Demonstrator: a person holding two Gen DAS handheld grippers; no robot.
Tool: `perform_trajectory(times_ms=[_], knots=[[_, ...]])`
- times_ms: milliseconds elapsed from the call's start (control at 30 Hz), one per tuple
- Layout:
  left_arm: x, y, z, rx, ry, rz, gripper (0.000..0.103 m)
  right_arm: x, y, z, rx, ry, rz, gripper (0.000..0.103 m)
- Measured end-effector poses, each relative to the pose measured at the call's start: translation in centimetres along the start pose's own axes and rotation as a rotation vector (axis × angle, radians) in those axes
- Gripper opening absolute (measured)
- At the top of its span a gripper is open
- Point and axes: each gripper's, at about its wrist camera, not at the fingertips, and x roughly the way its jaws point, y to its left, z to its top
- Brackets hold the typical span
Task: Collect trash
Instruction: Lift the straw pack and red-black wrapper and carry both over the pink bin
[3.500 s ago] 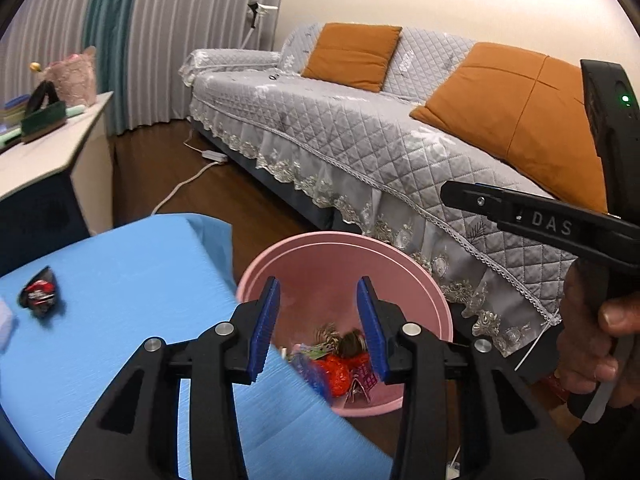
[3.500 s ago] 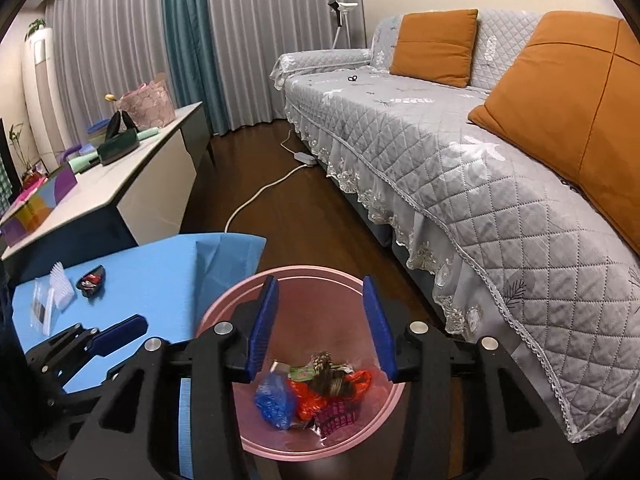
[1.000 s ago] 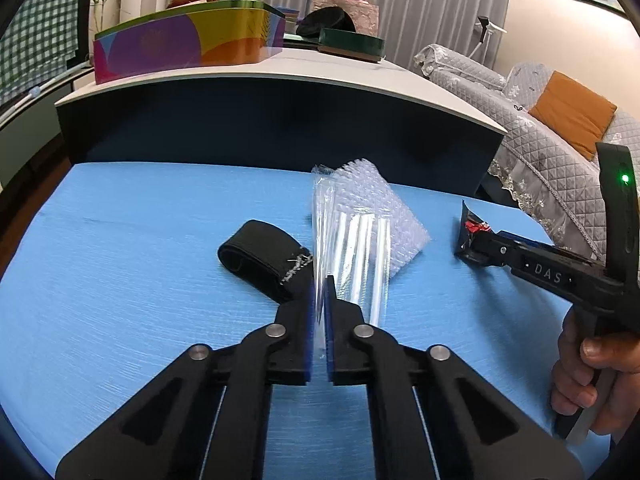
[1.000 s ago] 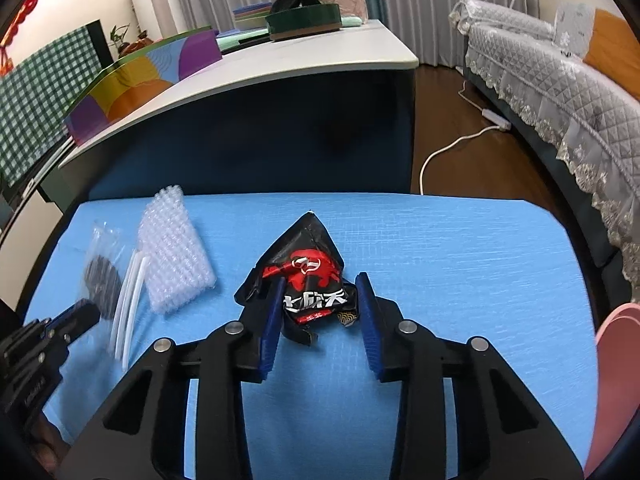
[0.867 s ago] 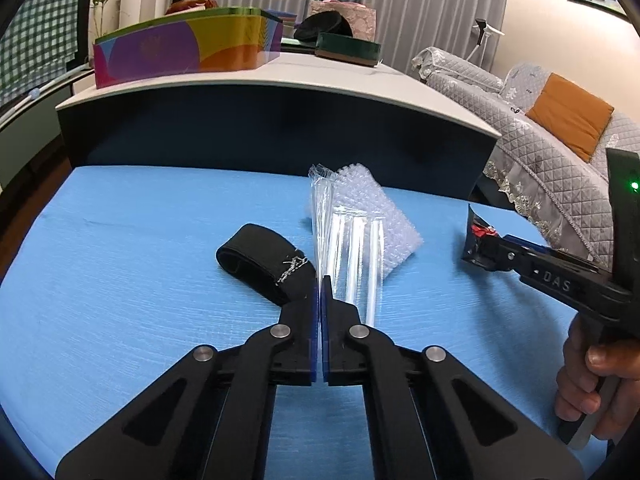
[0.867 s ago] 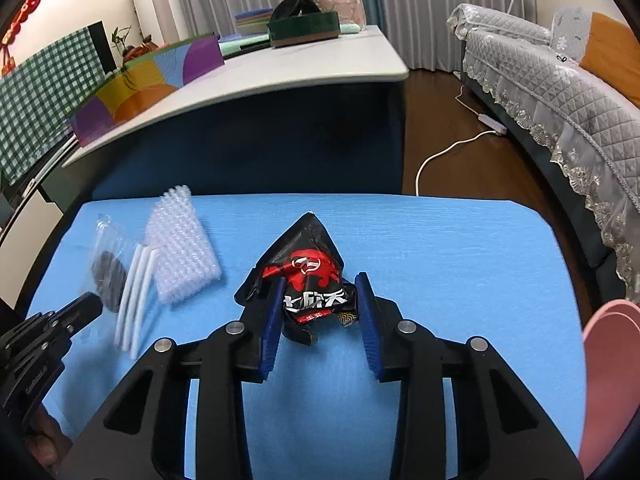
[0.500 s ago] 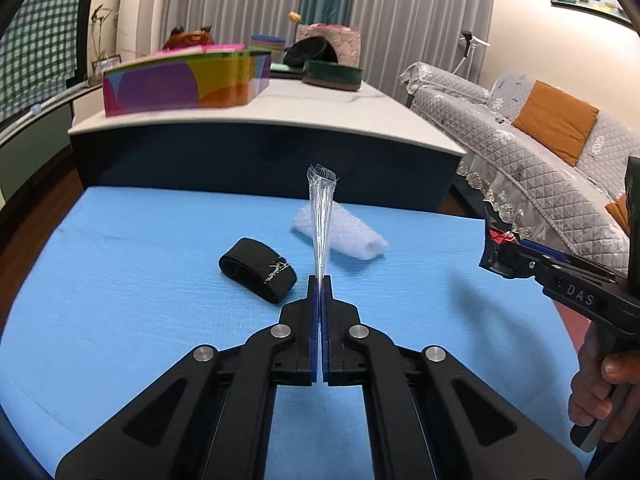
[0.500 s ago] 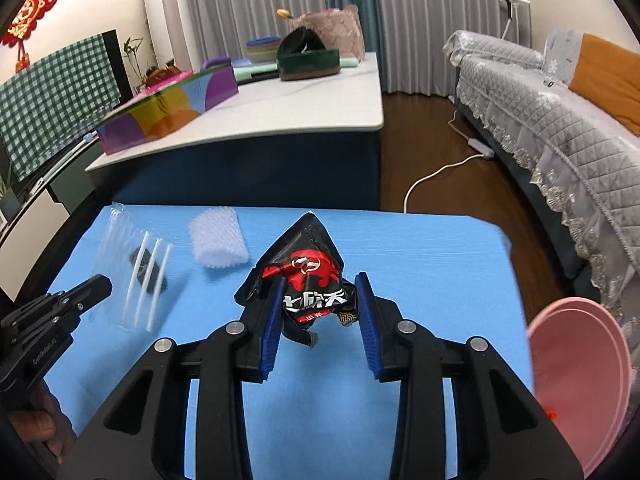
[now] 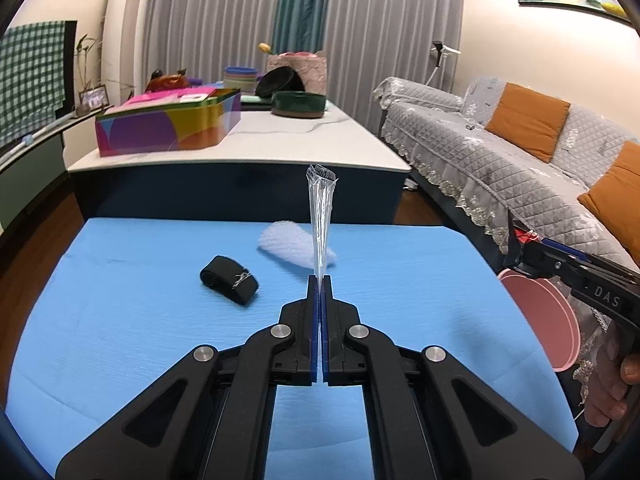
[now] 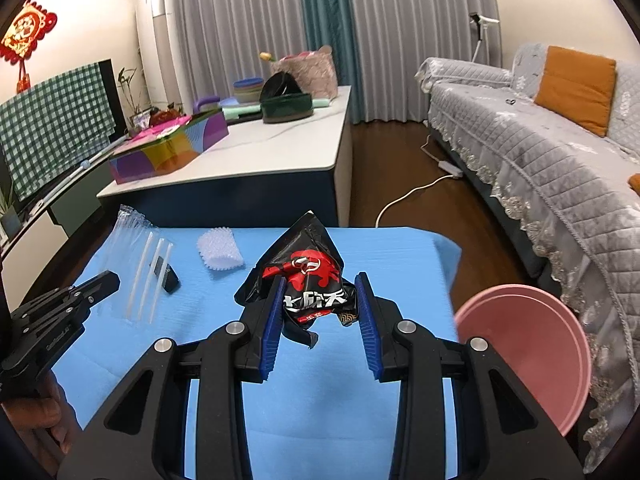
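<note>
Left wrist view: left hand-held gripper (image 9: 319, 280) pinching clear plastic straw sleeve (image 9: 320, 216), now lifted off blue tabletop (image 9: 120, 320); right hand-held gripper (image 10: 320, 284) clamps black-and-red snack wrapper (image 10: 310, 280), raised too.

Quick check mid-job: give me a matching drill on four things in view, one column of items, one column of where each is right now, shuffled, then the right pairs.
Items:
1. clear plastic bag
2. black and red snack wrapper
3. black strap roll
4. pink bin

Places:
A. lying on the blue table
B. pinched in the left hand-held gripper
C. on the floor between table and sofa
D. clamped in the right hand-held gripper

Pairs: 1-B, 2-D, 3-A, 4-C
</note>
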Motion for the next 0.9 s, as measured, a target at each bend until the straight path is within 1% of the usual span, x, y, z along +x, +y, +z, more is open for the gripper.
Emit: perform_trajectory(times_ms=[233, 433, 667, 900], knots=[[-1.0, -1.2, 0.1, 0.007, -0.018, -0.033, 0.001, -3.7, -1.7, -0.7, 0.029, -0.042, -0.040, 0.036], [-1.1, -3.4, -0.2, 0.045, -0.017, -0.065, 0.001, -5.7, -3.4, -0.5, 0.053, -0.074, -0.070, 0.036], [-1.0, -5.5, -0.2, 0.066, -0.022, -0.101, 0.001, -6.3, -5.6, -0.8, 0.081, -0.077, -0.109, 0.036], [-0.1, -7.5, -0.1, 0.075, -0.017, -0.141, 0.001, -6.4, -7.9, -1.1, 0.108, -0.079, -0.151, 0.036]])
